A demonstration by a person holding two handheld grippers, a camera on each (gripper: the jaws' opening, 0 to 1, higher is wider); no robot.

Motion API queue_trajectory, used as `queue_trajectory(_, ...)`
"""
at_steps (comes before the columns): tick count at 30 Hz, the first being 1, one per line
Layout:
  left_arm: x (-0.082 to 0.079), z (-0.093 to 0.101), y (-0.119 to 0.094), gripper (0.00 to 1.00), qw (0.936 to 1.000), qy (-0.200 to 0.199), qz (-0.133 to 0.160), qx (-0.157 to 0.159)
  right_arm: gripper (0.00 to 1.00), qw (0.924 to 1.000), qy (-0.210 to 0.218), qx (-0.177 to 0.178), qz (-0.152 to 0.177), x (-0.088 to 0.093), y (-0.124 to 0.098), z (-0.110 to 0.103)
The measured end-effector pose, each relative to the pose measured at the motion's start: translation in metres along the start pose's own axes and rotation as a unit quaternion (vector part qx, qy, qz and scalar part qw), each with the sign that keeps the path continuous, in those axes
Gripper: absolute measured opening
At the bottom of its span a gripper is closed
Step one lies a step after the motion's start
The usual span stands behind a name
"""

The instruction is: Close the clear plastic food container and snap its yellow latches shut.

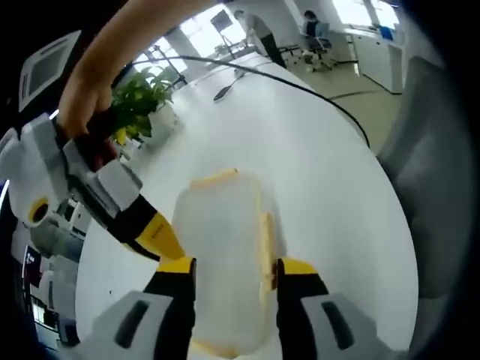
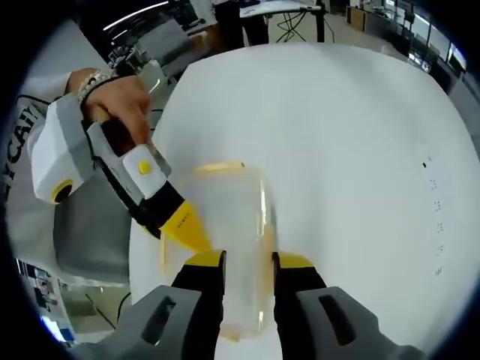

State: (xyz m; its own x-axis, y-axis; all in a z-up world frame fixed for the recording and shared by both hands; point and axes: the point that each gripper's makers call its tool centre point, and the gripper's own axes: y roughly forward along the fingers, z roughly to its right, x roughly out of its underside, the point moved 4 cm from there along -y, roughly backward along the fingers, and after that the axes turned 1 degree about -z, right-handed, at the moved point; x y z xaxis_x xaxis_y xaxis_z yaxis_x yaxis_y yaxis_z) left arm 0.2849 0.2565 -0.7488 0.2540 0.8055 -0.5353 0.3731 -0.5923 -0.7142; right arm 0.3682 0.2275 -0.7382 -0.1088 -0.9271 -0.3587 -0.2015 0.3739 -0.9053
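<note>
Nearest in the left gripper view: left tongs (image 1: 236, 266), black jaws tipped yellow, standing apart with the clear plastic food container (image 1: 221, 240) between them. Open, then, though cannot tell whether the tips press its sides. Lying flat on the white bench (image 1: 315, 165), long axis running away from the camera, frosted lid on top. One yellow latch (image 1: 266, 244) along its right side beside the right jaw, another yellow latch (image 1: 214, 178) across the far end; whether either is snapped down, cannot tell. Entering from the left, the right tongs (image 1: 160, 238), yellow tip just at the container's left edge, held by a hand (image 1: 82, 97). Further back on the bench, a green potted plant (image 1: 142, 94) and a dark cable (image 1: 300, 86) curving across. Off the bench's right edge, a grey chair (image 1: 435, 187). Farthest, an office floor with a standing person (image 1: 259, 30) and a seated one (image 1: 315, 31).

Nearest in the right gripper view: the right tongs' own jaws, likewise apart, open, over the container's near right part with the side latch showing between them. Left tongs slanting in from the left, yellow tip at the container's left edge, gripped by a hand (image 2: 120, 97) wearing a bracelet (image 2: 90, 81), white sleeve (image 2: 26, 135) behind. Beyond, bare white bench, then desks in the distance.
</note>
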Motion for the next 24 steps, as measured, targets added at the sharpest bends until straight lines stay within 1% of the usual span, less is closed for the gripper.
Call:
queue_trajectory(1, 0.002, 0.0, -0.001, 0.43, 0.9999, -0.008, 0.001, 0.006, 0.23, 1.0, 0.001, 0.009, 0.003, 0.001, 0.0, 0.001)
queue_trajectory(2, 0.003, 0.004, -0.001, 0.46, 0.9996, -0.022, 0.004, 0.019, 0.24, 0.9998, 0.0, 0.02, 0.006, 0.001, -0.001, 0.004)
queue_trajectory(3, 0.005, 0.003, -0.001, 0.49, 0.9992, -0.034, 0.004, 0.021, 0.25, 0.9994, 0.002, 0.033, 0.012, 0.001, -0.003, 0.006)
queue_trajectory(5, 0.006, 0.002, -0.003, 0.5, 0.9992, -0.035, 0.006, 0.02, 0.26, 0.9994, 0.009, 0.027, 0.018, 0.002, -0.005, 0.005)
queue_trajectory(8, 0.008, 0.001, -0.005, 0.5, 0.9989, -0.045, 0.002, 0.016, 0.32, 0.9991, 0.018, 0.03, 0.026, 0.003, -0.006, 0.004)
queue_trajectory(10, 0.009, 0.0, -0.007, 0.51, 0.9982, -0.056, 0.003, 0.019, 0.32, 0.999, 0.019, 0.032, 0.026, 0.006, -0.006, 0.002)
queue_trajectory(12, 0.011, 0.0, -0.01, 0.51, 0.9977, -0.064, 0.002, 0.022, 0.33, 0.9987, 0.02, 0.034, 0.034, 0.008, -0.007, -0.001)
queue_trajectory(13, 0.012, -0.002, -0.011, 0.52, 0.9976, -0.067, 0.002, 0.02, 0.34, 0.9985, 0.023, 0.033, 0.037, 0.008, -0.007, -0.002)
queue_trajectory(14, 0.013, -0.003, -0.013, 0.52, 0.9968, -0.077, 0.005, 0.021, 0.36, 0.9984, 0.023, 0.033, 0.039, 0.01, -0.008, -0.003)
queue_trajectory(15, 0.013, -0.004, -0.014, 0.53, 0.9957, -0.09, 0.011, 0.018, 0.37, 0.9983, 0.023, 0.034, 0.041, 0.01, -0.008, -0.005)
queue_trajectory(18, 0.014, -0.007, -0.02, 0.6, 0.9959, -0.086, 0.015, 0.025, 0.38, 0.9979, 0.021, 0.04, 0.047, 0.013, -0.009, -0.009)
queue_trajectory(20, 0.015, -0.011, -0.022, 0.61, 0.9957, -0.09, 0.013, 0.018, 0.39, 0.9973, 0.023, 0.043, 0.054, 0.013, -0.011, -0.01)
queue_trajectory(24, 0.018, -0.017, -0.026, 0.66, 0.9948, -0.1, 0.015, 0.013, 0.41, 0.9958, 0.027, 0.05, 0.071, 0.015, -0.017, -0.013)
